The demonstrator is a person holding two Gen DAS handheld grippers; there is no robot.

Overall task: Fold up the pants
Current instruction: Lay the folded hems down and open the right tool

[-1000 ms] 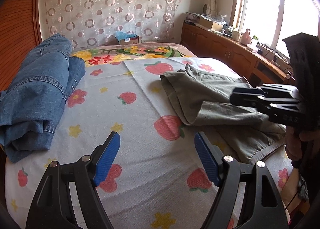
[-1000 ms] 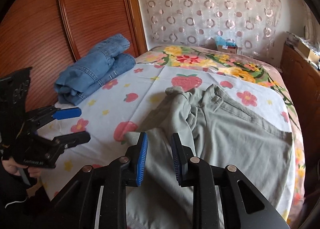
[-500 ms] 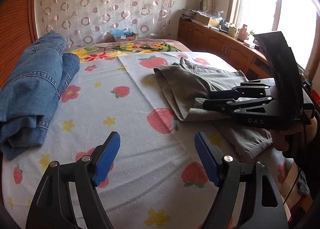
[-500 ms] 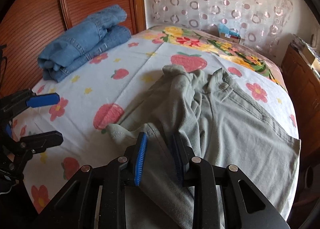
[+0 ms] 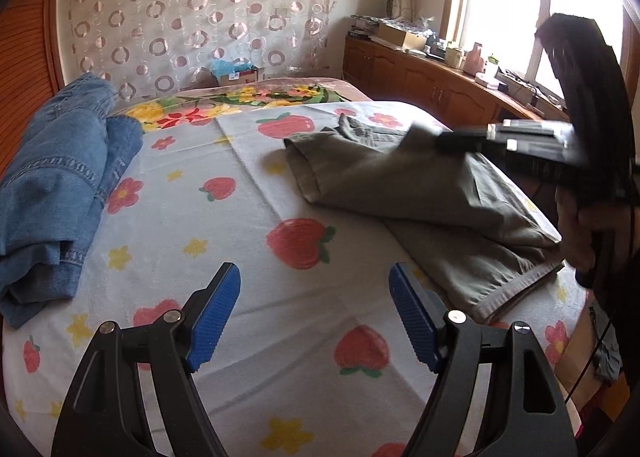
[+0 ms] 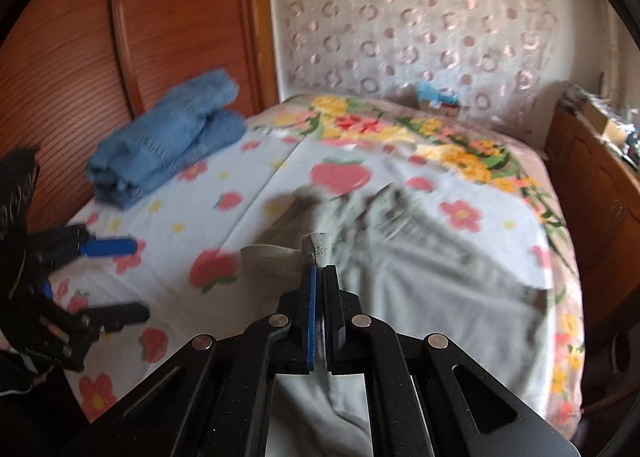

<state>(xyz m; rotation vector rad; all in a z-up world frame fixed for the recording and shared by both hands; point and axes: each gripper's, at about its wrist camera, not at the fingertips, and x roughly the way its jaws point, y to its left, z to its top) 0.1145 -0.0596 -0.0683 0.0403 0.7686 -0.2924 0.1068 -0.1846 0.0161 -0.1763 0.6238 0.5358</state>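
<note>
Olive-grey pants (image 5: 420,193) lie on the right half of the bed, partly folded; they also show in the right wrist view (image 6: 432,269). My right gripper (image 6: 320,271) is shut on a hem of the pants (image 6: 319,249) and holds it lifted above the rest of the cloth. It also shows in the left wrist view (image 5: 440,139), over the pants. My left gripper (image 5: 314,313) is open and empty above the strawberry-print sheet, left of the pants. It shows at the left edge of the right wrist view (image 6: 112,279).
Folded blue jeans (image 5: 60,185) lie at the left of the bed by the wooden headboard (image 6: 80,57). The strawberry-print sheet (image 5: 224,225) covers the bed. A wooden cabinet (image 5: 432,85) with clutter runs under the window on the right.
My right gripper has closed on the pants hem and lifted it, swinging it up and away over the pants. My left gripper has stayed open over the sheet.
</note>
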